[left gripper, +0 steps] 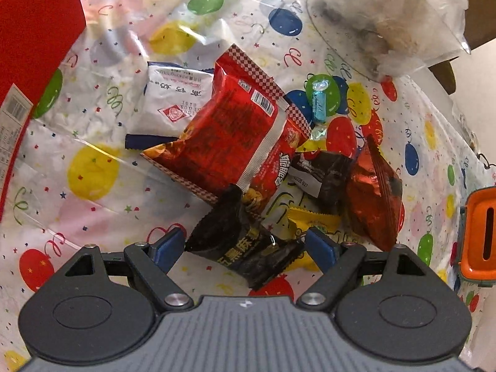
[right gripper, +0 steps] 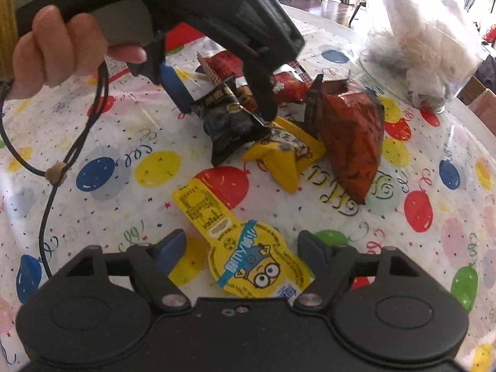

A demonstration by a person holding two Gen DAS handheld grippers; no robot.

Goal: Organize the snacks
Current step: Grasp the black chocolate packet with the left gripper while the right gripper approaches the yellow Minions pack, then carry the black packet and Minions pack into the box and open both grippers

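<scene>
While both claws (left claw (left gripper: 245, 245) straddling a black packet (left gripper: 245, 248), right claw (right gripper: 241, 248) straddling a yellow packet (right gripper: 257, 263)) stand spread, snacks remain scattered across the worktop (right gripper: 124, 186).

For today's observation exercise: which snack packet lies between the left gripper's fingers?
The black packet with gold lettering; the red, yellow and white packets lie beyond the left gripper.

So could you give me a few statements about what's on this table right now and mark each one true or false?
1. The black snack packet sits between the left gripper fingers. True.
2. The tablecloth is plain white. False: it has coloured balloons.
3. The yellow cartoon-lidded snack lies between the right gripper fingers. True.
4. The big red packet lies apart from every other snack. False: it overlaps the white packet.
</scene>
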